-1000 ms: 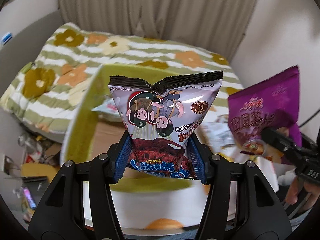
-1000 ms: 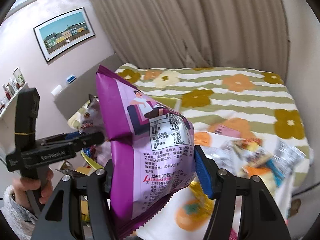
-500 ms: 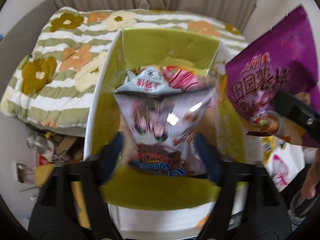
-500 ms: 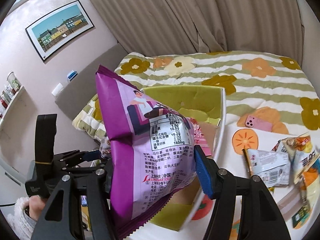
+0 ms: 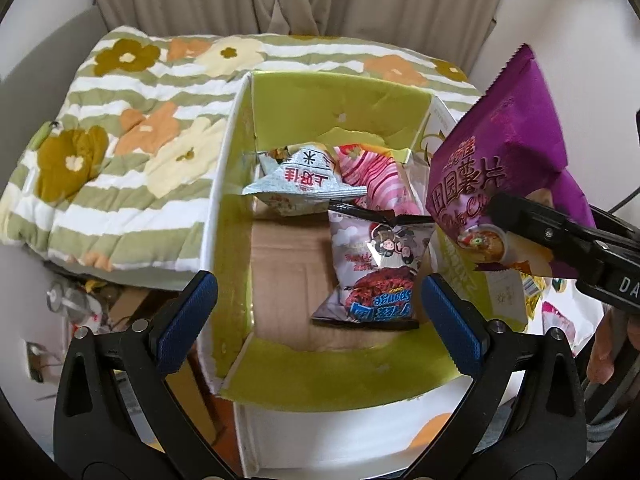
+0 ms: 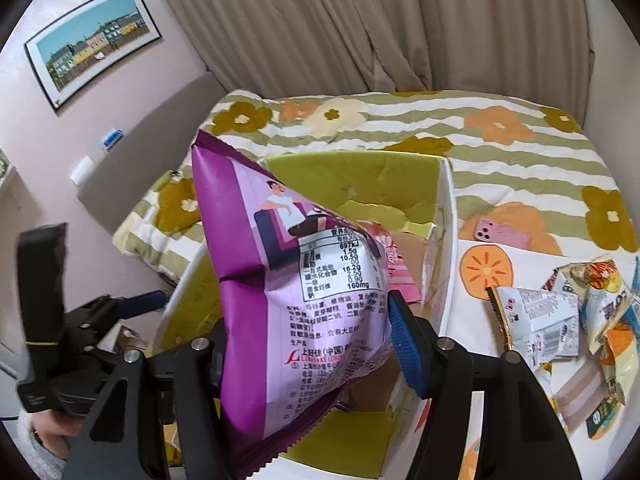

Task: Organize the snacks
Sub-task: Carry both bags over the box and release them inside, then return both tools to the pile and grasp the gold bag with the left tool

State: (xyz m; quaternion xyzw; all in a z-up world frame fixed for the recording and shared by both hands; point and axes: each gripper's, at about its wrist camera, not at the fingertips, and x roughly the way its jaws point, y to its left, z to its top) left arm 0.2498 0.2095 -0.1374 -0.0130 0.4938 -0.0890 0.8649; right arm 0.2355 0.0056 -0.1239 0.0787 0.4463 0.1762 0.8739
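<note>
The left tool (image 5: 318, 312) hung spread and empty above the box (image 5: 240, 184), with the sponge bag (image 5: 376, 268) lying inside at the frame's lower centre beside a silver bag (image 5: 304, 180) and a pink bag (image 5: 376, 176). The right tool (image 6: 308, 344) pinched the purple bag (image 6: 288, 280) over the box's near edge. Judged next: lower it in, then part the jaws.

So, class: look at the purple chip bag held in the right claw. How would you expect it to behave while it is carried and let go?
The purple chip bag looks puffed with air, so probably light for its size. Its creased film suggests it gives under the right claw, so the chips inside may crush. The glossy film may be slippery, and once released it would likely flop into the box.
</note>
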